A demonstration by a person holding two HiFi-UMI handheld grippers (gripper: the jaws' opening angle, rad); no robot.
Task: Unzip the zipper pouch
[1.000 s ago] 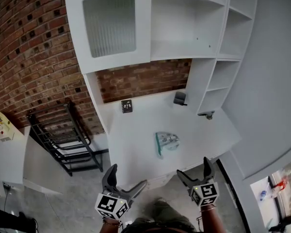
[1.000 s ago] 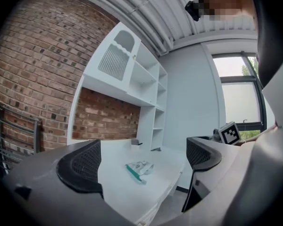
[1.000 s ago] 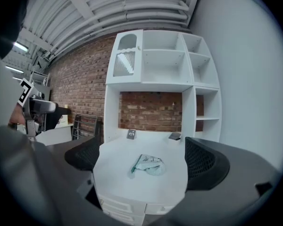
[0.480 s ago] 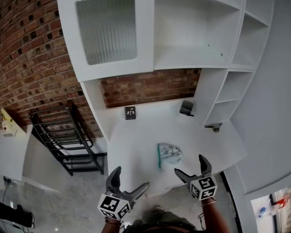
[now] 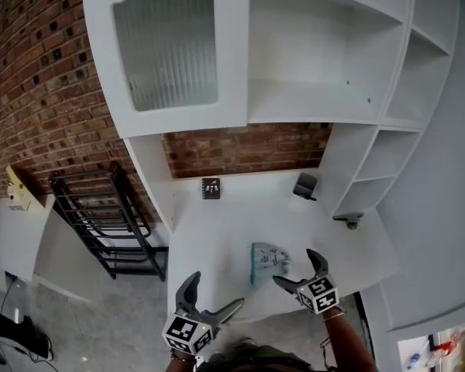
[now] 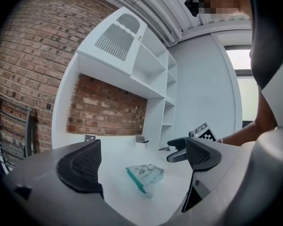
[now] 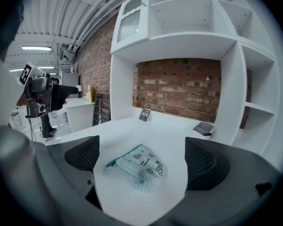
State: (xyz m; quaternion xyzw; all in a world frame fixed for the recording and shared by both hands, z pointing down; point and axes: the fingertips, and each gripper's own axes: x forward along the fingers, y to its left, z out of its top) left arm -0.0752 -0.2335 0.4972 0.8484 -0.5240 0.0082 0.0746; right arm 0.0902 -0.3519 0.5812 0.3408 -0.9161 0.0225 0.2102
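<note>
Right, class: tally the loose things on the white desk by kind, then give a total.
Clear plastic zipper pouch with teal zip: 1
Small black square card with white print: 1
Small dark grey box: 1
Small grey metal fitting: 1
Total: 4

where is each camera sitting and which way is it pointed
Head view: on the person's head, steeply down at the white desk and white shelf unit; left gripper and right gripper show below.
Left gripper view: on that gripper, across the desk between its open jaws; right gripper beyond.
Right gripper view: on that gripper, toward the red brick wall between open jaws.
Shared: the clear teal-zipped pouch on the desk.
</note>
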